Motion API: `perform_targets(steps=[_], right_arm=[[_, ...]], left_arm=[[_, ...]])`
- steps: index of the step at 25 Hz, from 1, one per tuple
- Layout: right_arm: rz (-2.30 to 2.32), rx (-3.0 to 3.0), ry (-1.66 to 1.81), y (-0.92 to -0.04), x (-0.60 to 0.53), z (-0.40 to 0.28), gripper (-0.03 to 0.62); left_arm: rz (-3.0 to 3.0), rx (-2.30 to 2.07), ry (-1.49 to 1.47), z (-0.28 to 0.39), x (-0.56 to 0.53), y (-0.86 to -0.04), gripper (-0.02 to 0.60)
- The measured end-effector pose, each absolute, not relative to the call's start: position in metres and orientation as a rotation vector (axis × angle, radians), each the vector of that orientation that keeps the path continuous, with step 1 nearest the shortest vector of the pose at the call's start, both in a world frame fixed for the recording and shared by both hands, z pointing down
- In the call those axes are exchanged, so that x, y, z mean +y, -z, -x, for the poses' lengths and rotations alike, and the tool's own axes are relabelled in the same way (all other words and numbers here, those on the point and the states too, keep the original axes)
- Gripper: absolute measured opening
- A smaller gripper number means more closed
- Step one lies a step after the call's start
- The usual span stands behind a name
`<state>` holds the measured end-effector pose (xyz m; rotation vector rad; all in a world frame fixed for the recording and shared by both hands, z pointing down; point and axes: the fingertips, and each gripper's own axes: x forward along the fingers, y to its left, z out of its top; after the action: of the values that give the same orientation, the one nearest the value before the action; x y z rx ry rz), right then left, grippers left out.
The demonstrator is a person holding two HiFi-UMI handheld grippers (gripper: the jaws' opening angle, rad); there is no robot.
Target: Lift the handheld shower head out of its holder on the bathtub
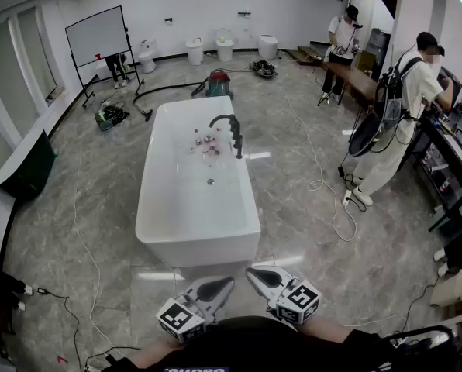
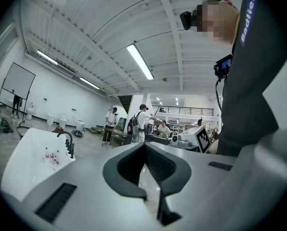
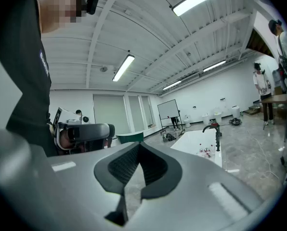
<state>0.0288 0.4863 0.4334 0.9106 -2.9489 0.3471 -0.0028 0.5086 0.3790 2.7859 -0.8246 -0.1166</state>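
Note:
A white freestanding bathtub (image 1: 163, 223) stands in the middle of the floor in the head view. On its far right rim rises a black curved faucet (image 1: 223, 120), and the black handheld shower head (image 1: 238, 142) stands upright in its holder beside it. The bathtub (image 2: 23, 162) and faucet (image 2: 66, 137) show small at the left gripper view's left, and the faucet (image 3: 212, 127) appears again at the right gripper view's right. My left gripper (image 1: 228, 282) and right gripper (image 1: 251, 272) are held close to my body, well short of the tub's near end. Both are shut and empty, tips meeting (image 2: 144, 145) (image 3: 139, 144).
Small bottles (image 1: 205, 141) lie inside the tub near the faucet. A person with a backpack (image 1: 401, 107) stands by a table at the right. Cables (image 1: 324, 184) trail over the floor right of the tub. A vacuum cleaner (image 1: 218, 82) and a whiteboard (image 1: 98, 36) stand behind.

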Motion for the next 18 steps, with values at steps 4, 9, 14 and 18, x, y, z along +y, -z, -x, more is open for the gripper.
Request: perform_targets(steps=[4, 9, 14, 18], right_arm=[[-0.918, -2.952, -0.349, -0.431, 0.484, -0.031, 0.0], [-0.923, -2.954, -0.36, -0.431, 0.484, -0.034, 0.002], [-0.965, -2.966, -0.387, -0.428, 0.474, -0.047, 0.002], [-0.973, -2.973, -0.372, -0.429, 0.469, -0.064, 0.002]], left_arm=[[-2.792, -0.835, 0.082, 0.006, 0.509, -0.395, 0.006], [-2.786, -0.835, 0.091, 0.002, 0.509, -0.389, 0.006], [-2.796, -0.854, 0.053, -0.004, 0.502, -0.39, 0.006], [-2.806, -0.881, 0.073, -0.018, 0.498, -0.386, 0.006]])
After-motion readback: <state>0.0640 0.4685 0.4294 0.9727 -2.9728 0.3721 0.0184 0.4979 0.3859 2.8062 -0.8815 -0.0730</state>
